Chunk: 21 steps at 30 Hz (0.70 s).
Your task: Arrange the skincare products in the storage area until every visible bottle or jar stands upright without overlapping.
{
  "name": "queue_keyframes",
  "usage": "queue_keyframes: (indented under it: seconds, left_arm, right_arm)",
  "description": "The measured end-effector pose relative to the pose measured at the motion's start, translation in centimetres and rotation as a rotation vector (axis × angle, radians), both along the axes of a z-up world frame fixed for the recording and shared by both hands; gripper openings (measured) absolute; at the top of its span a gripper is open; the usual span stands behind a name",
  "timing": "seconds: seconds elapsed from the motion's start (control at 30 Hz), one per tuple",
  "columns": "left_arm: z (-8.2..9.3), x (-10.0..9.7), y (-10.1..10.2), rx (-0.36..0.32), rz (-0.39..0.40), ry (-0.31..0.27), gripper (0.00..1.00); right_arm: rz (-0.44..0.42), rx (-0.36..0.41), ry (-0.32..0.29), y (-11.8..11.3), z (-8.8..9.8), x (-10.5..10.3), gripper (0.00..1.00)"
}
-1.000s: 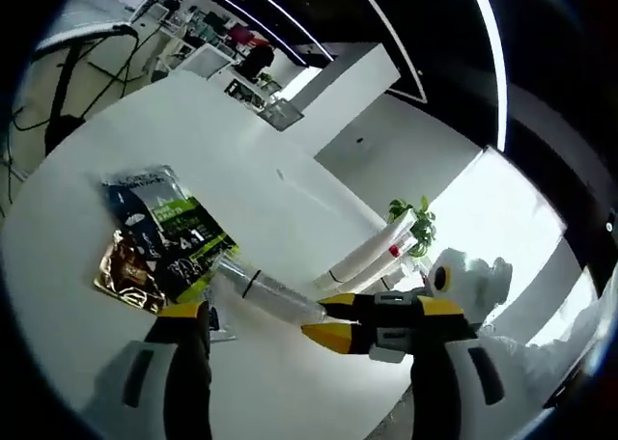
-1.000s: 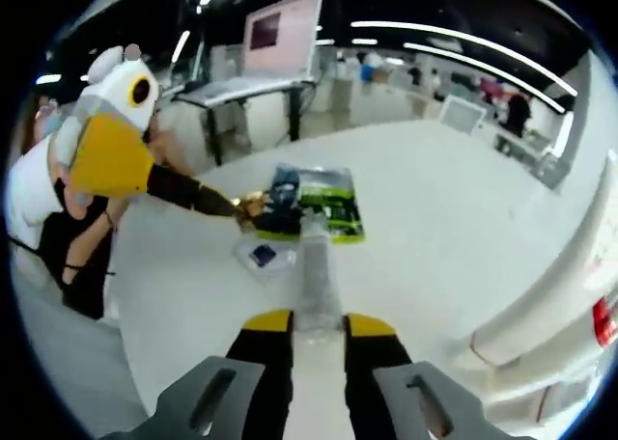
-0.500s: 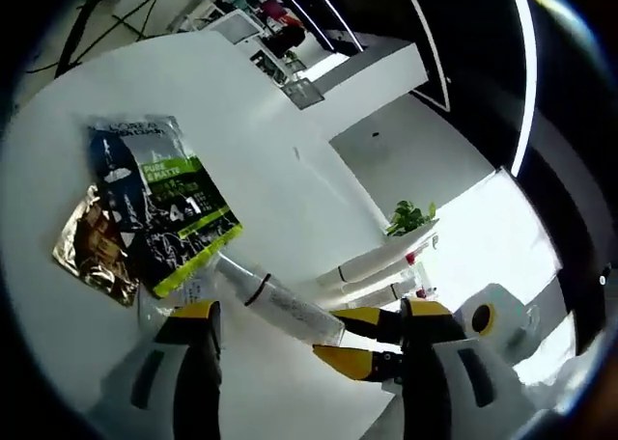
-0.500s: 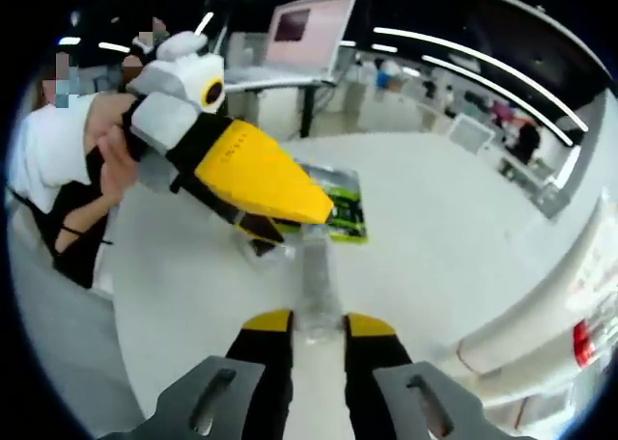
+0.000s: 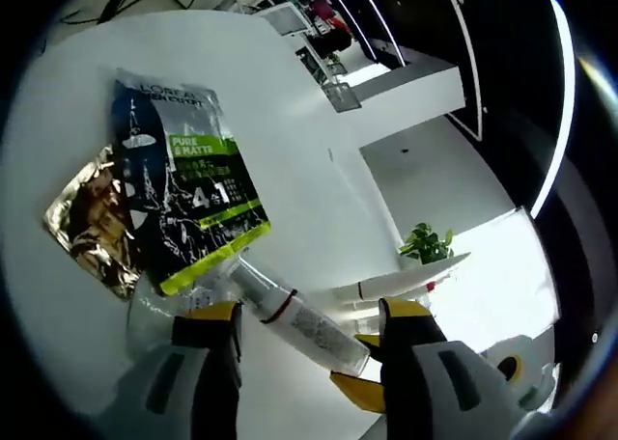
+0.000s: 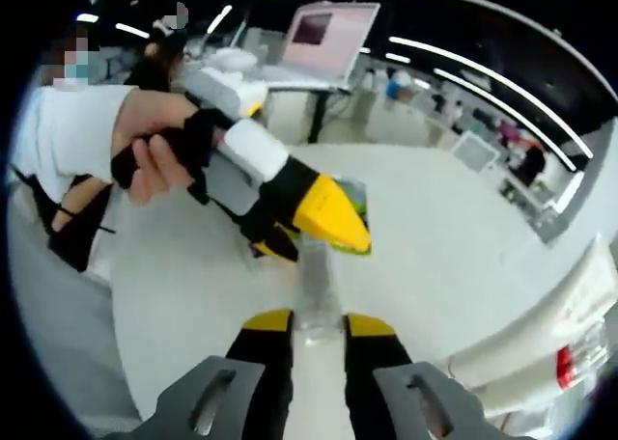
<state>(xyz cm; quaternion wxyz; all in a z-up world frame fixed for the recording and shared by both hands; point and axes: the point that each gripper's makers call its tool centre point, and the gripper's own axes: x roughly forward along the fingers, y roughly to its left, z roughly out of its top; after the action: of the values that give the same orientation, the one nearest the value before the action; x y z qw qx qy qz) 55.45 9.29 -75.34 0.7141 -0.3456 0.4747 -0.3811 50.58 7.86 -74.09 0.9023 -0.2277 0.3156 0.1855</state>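
A clear tube (image 5: pixel 299 315) with a black ring near its cap lies on the white table (image 5: pixel 290 141). My right gripper (image 6: pixel 317 322) is shut on the near end of the tube (image 6: pixel 314 281); its yellow tips (image 5: pixel 355 368) enter the left gripper view from the lower right. My left gripper (image 5: pixel 304 315) is open, with one jaw on each side of the tube and neither pressing it. In the right gripper view a hand (image 6: pixel 159 155) holds the left gripper (image 6: pixel 309 230) over the tube's far end. A green and blue sachet (image 5: pixel 183 194) and a gold sachet (image 5: pixel 87 223) lie flat beyond the cap.
A small clear packet (image 5: pixel 154 310) lies beside the gold sachet. A potted plant (image 5: pixel 430 242) and white rails stand past the table's far edge. A desk with a screen (image 6: pixel 333 40) and a person in white (image 6: pixel 68 131) are behind.
My left gripper has come closer over the tube and sachets, and now covers the tube's far end in the right gripper view. The right gripper has kept hold of the tube, unmoved.
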Motion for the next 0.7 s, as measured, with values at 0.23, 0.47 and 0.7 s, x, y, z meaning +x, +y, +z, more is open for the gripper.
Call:
queue_keyframes:
  seconds: [0.23,0.47,0.7]
  left_arm:
    - [-0.9,0.7,0.4,0.017,0.048,0.028,0.39]
    - [-1.3,1.5,0.6,0.006,0.103,0.076,0.34]
    - [-1.3,1.4,0.7,-0.036,0.136,0.117,0.29]
  right_arm:
    - [0.086,-0.125,-0.079,0.8,1.1,0.3,0.11]
    - [0.150,-0.205,-0.133,1.5,1.7,0.4,0.11]
    - [0.196,-0.288,-0.162,1.4,1.6,0.0,0.12]
